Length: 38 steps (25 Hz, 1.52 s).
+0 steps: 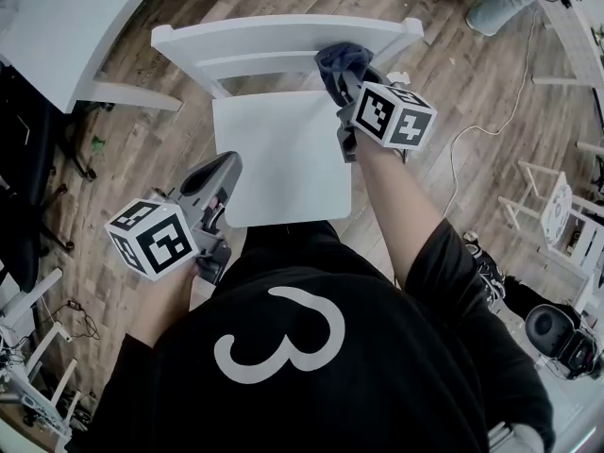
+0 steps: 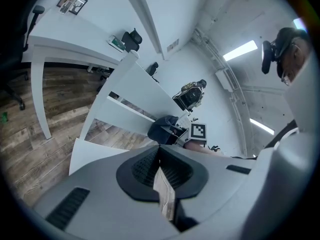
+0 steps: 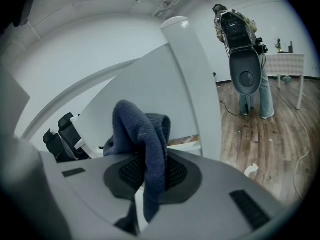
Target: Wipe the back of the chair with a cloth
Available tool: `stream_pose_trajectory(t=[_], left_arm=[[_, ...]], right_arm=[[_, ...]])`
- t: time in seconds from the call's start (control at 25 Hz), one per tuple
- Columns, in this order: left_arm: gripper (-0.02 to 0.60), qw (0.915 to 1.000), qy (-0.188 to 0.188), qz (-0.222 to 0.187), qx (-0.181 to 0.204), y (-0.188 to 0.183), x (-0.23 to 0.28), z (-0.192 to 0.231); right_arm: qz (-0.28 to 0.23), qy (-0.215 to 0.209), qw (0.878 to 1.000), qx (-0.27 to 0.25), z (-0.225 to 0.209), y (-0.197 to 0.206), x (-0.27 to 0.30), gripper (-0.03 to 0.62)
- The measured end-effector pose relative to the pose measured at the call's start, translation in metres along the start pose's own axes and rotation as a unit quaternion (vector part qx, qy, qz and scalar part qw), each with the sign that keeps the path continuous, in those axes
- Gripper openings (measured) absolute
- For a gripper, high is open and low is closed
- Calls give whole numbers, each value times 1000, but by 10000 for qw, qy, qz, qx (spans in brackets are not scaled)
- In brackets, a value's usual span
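My right gripper (image 1: 347, 88) has its fingers clenched on a dark blue fabric cloth (image 1: 340, 62), which bunches up above the pads and hangs down between them in the right gripper view. In the head view the cloth sits at about 1 o'clock from the seat (image 1: 283, 159) of the white wooden chair (image 1: 406, 28). It looks pressed against the right end of the top rail (image 1: 274, 34) of the chair's back. My left gripper (image 1: 226, 166) hovers at 8 o'clock off the seat's near left corner, fingers closed together on nothing, and it touches neither chair nor cloth as far as I can see.

I judge the wiping stroke to be in hand at one end of the rail, with the rest of the rail and the lower slat (image 1: 264, 64) lying toward 9 o'clock from the cloth. The next move calls for dragging the cloth toward 9 o'clock along the rail with even pressure. The grip must be tight enough that the loose fold cannot slip out
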<state>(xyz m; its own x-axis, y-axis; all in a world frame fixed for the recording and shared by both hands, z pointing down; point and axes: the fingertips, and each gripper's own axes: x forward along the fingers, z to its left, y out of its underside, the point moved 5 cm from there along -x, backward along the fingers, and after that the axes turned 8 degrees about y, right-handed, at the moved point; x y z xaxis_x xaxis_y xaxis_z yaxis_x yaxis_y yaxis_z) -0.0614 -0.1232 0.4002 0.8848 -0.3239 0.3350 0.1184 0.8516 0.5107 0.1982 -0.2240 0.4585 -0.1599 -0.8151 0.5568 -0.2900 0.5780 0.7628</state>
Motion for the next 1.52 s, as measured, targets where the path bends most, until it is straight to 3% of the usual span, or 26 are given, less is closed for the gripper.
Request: stream_pose_trajectory(t=[0.36,0.52,0.8,1.24,1.52], left_arm=[[14,9999,-119,-101,18,18,31,-30],[14,9997,-188,-181,33,23,37,-39],[13,9993,-210,-320,-6,31,40,-46],[14,9986,-242,-447,-112,23,24,-31],[14,9976,-339,-548,-234,17,-11,-6]], right_arm=[[7,-219,9997,57,-43,-7,-12,51],[25,-337,9993,181,-45,-7,-11,51],[52,-611,9981,-56,-40,-6,-18,51],[162,-1551,9876,-170,33,22,-28,51],[380,-1873,9811,-304,93,46,-12,51]])
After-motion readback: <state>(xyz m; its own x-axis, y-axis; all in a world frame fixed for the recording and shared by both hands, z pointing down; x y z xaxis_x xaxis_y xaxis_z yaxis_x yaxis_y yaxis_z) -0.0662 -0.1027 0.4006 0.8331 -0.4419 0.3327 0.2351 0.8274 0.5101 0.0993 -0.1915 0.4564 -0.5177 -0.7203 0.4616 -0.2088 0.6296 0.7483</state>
